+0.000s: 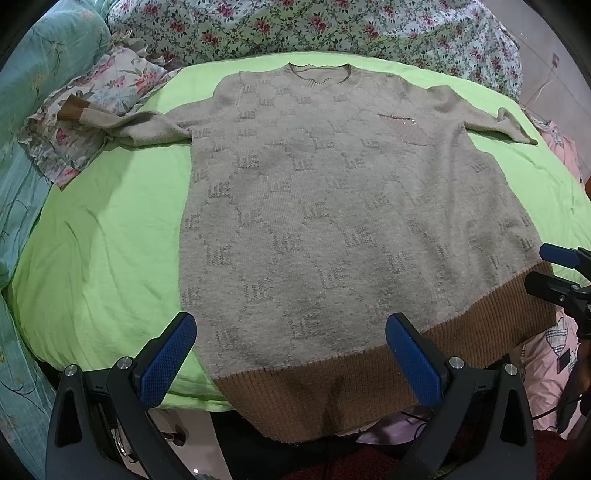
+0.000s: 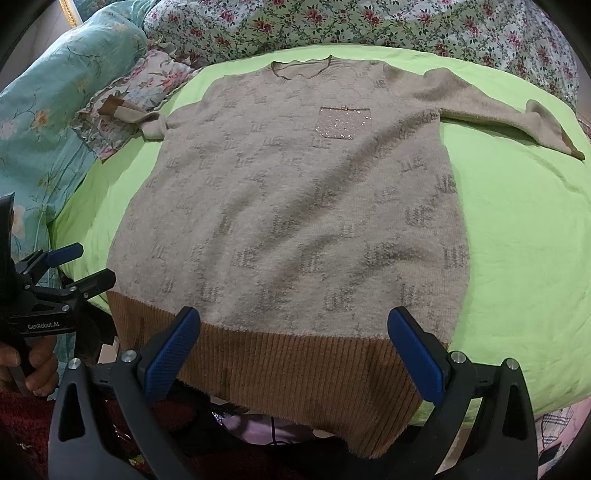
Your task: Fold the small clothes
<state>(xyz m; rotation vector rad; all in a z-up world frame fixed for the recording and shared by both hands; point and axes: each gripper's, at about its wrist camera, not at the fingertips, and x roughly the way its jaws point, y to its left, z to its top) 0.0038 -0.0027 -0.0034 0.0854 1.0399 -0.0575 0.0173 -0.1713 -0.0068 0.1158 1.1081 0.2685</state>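
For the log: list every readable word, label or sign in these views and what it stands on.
"GenRobot.AI": white print on the black body of the left hand-held gripper, seen in the right wrist view.
"UE": apparently, the knitted motif repeated across the beige sweater; the letters are blocky, so the reading is uncertain.
No other text shows.

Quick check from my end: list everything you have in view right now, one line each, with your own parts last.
Sweater: one, beige with a brown ribbed hem, spread flat on the sheet, hem hanging over the near edge.
Sequin pocket: one, pinkish, on the sweater's chest.
Sheet: one, lime green, under the sweater.
Floral pillow: one, pink and white, far left, under one sleeve cuff.
Floral quilt: one, green with red flowers, behind the sweater.
Teal bedding: one, left side.
Left claw: open, over the hem.
Right claw: open, over the hem.
Hand: one, gripping the left claw's handle.
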